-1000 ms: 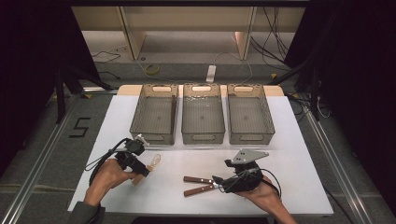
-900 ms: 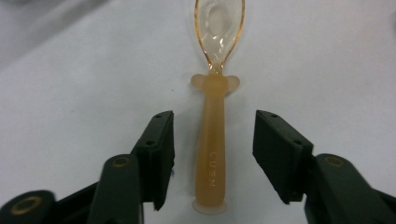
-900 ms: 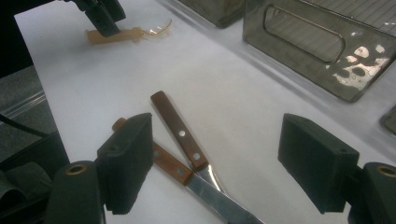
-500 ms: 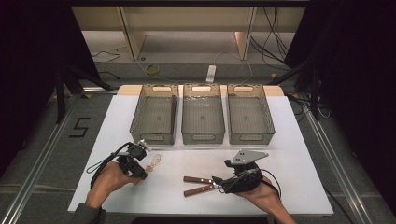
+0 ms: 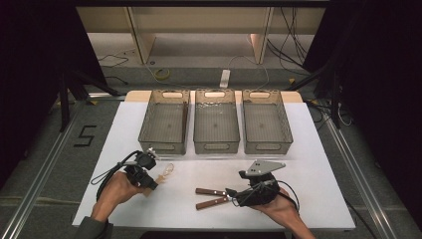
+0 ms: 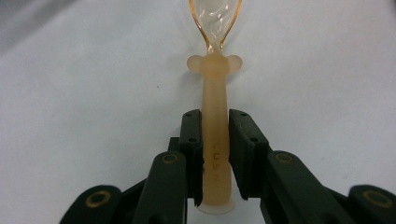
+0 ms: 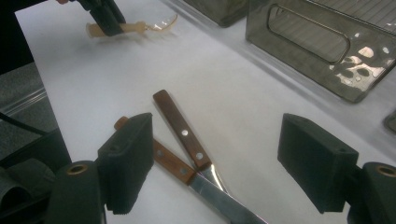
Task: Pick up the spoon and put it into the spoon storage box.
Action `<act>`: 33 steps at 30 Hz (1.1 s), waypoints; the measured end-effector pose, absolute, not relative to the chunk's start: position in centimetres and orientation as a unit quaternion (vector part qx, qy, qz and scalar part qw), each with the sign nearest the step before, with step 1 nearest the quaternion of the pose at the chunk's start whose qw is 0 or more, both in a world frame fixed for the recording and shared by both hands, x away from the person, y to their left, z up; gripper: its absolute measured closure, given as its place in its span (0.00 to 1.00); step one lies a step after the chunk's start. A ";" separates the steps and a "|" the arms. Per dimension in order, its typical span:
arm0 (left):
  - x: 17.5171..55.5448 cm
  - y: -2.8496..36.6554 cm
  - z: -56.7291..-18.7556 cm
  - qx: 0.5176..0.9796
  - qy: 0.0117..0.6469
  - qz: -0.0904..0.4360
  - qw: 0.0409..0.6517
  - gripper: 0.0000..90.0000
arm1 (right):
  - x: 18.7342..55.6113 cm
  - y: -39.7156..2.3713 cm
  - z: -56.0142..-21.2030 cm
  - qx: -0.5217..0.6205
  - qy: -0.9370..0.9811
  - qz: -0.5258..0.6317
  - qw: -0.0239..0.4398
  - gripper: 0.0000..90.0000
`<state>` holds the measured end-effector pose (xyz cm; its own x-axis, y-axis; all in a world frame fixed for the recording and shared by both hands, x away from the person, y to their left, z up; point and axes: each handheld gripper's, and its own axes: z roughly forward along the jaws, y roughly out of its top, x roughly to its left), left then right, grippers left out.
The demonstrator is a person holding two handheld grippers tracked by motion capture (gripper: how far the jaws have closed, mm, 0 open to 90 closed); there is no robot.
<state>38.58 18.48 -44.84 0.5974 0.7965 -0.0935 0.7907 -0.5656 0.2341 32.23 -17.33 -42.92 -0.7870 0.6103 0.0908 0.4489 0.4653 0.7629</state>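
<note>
Spoon (image 6: 215, 140) handle seemingly between left gripper (image 6: 215, 156) jaws

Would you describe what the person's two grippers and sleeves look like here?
Both are black two-jaw tools. The left gripper has slim jaws with small screw holes and brass-ringed pivots; a black cable loops off it. The right gripper has blocky rectangular pads and carries a grey three-cornered plate. A grey-green sleeve covers the left forearm.

Lab: black curtains (image 5: 35, 59), floor cables (image 5: 293, 30), test table (image 5: 124, 129).
</note>
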 end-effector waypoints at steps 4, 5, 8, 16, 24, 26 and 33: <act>38.6 18.5 -44.1 0.878 0.453 0.016 0.153 0.84 | 32.2 -17.3 -42.9 0.312 0.850 0.413 0.098 0.30; 38.6 18.6 -44.0 0.878 0.450 0.016 0.158 0.84 | 32.2 -17.3 -43.0 0.312 0.851 0.412 0.097 0.30; 38.6 18.5 -43.6 0.874 0.451 0.019 0.182 0.84 | 32.3 -17.3 -43.0 0.313 0.850 0.412 0.096 0.30; 38.6 18.3 -42.1 0.862 0.446 0.037 0.239 0.84 | 32.3 -17.4 -43.0 0.313 0.850 0.413 0.095 0.30; 38.9 17.6 -41.6 0.857 0.437 0.042 0.270 0.84 | 32.3 -17.3 -43.1 0.313 0.850 0.413 0.093 0.30; 38.9 17.4 -41.3 0.855 0.435 0.042 0.278 0.84 | 32.3 -17.3 -43.1 0.314 0.849 0.414 0.092 0.30; 39.6 17.2 -40.7 0.848 0.433 0.044 0.304 0.84 | 32.4 -17.3 -43.2 0.315 0.849 0.415 0.089 0.30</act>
<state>39.57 17.18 -40.69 0.6218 0.7603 -0.1877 0.7063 -0.4408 0.5540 32.37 -17.30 -43.21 -0.7857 0.6088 0.1100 0.4606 0.4569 0.7610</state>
